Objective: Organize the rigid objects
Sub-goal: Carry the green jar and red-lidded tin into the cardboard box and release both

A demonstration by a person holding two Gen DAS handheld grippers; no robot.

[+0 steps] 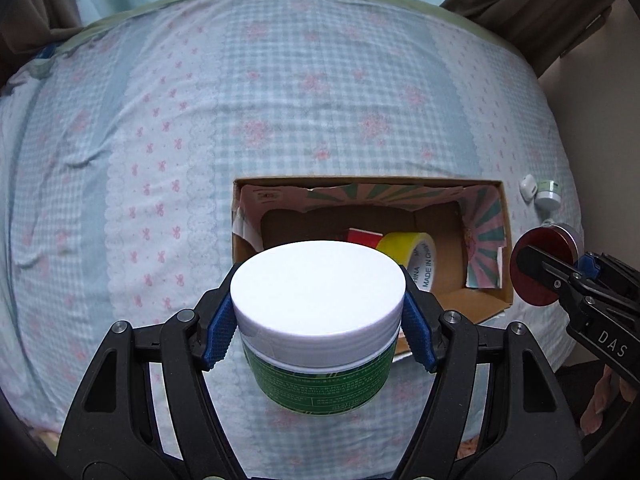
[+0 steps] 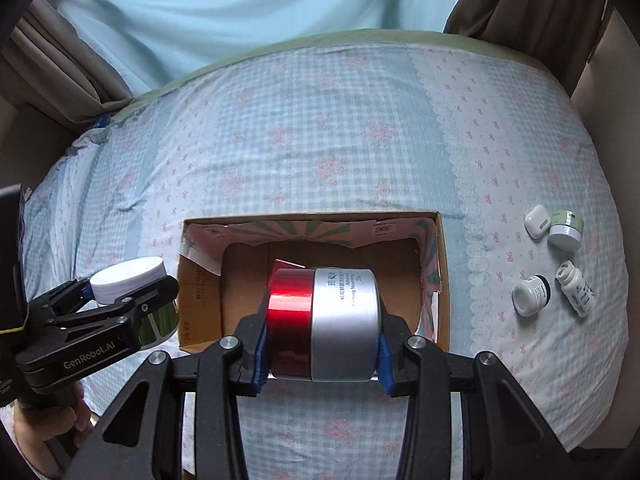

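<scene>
My left gripper (image 1: 319, 322) is shut on a green jar with a white lid (image 1: 316, 292) and holds it upright just in front of an open cardboard box (image 1: 506, 240). The box holds a yellow tape roll (image 1: 414, 250) and a red item (image 1: 362, 237). My right gripper (image 2: 322, 354) is shut on a red and silver tin (image 2: 324, 320), held on its side over the near edge of the box (image 2: 442, 280). The left gripper with the jar (image 2: 128, 276) shows left of the box in the right wrist view. The right gripper with the tin (image 1: 538, 268) shows right of the box in the left wrist view.
The box sits on a bed with a blue and pink patterned cover (image 2: 320, 140). On the cover right of the box lie a white earbud case (image 2: 537, 221), a small green jar (image 2: 566, 230), a white jar with black band (image 2: 532, 294) and a white bottle (image 2: 576, 288). Curtains hang behind.
</scene>
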